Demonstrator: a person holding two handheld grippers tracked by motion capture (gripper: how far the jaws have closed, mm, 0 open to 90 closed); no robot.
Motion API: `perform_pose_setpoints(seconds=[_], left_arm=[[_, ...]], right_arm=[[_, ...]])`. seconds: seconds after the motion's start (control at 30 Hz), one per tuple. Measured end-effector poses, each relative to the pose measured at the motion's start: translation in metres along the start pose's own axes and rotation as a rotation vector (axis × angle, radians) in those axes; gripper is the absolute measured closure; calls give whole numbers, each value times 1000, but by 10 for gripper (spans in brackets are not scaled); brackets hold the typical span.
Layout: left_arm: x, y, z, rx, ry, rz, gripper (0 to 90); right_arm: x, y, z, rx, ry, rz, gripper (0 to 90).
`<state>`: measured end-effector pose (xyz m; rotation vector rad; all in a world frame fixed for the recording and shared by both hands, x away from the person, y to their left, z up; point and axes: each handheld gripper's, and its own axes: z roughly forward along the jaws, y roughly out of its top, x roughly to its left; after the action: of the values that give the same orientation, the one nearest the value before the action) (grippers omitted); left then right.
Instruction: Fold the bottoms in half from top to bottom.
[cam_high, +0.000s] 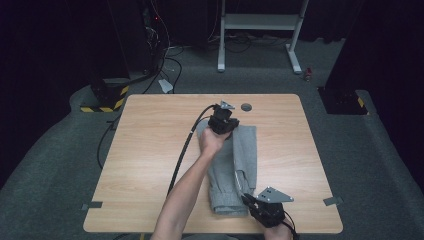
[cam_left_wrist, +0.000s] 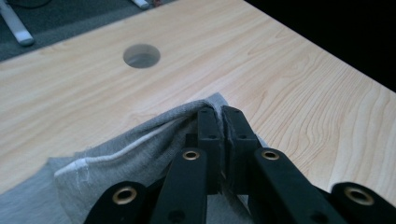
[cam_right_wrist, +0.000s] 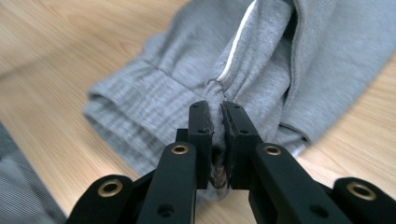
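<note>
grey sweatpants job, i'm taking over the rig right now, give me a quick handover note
Left gripper: fingers shut on the far edge of the grey sweatpants, near the round hole in the table.
Right gripper: fingers shut on a bunched fold of fabric at the near end, by the ribbed cuff.
Sweatpants lie lengthwise mid-table, already folded into a narrow strip.
Done: both ends gripped.
Left: probably another fold, far end toward near end, then release; that is only my guess.

both tongs (cam_left_wrist: 218, 114) (cam_right_wrist: 217, 109) clamped, left arm outstretched.
</note>
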<state>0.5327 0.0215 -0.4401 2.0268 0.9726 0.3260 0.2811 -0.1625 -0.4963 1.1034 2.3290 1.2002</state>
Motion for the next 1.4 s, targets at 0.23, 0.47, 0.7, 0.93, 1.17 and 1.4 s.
perform_pose_setpoints(seconds=[0.23,0.47,0.7,0.93,1.17,1.4], left_arm=[[-2,-10,19,10,-16,0,856],[-3,-25,18,20,42,27,728],[-9,-29,-2,-5,47,29,542],[-11,-38,-28,7,75,27,440],[-14,-63,-49,35,32,-5,401],[-21,-93,-71,68,16,-18,391]], right_arm=[[-6,-5,-1,25,-10,16,799],[-9,-4,-2,3,0,19,704],[-9,0,-5,-18,10,11,566],[-8,13,-7,-14,-12,-54,519],[-8,25,-7,-21,-3,-64,605],[-10,42,-3,-16,53,-112,719]])
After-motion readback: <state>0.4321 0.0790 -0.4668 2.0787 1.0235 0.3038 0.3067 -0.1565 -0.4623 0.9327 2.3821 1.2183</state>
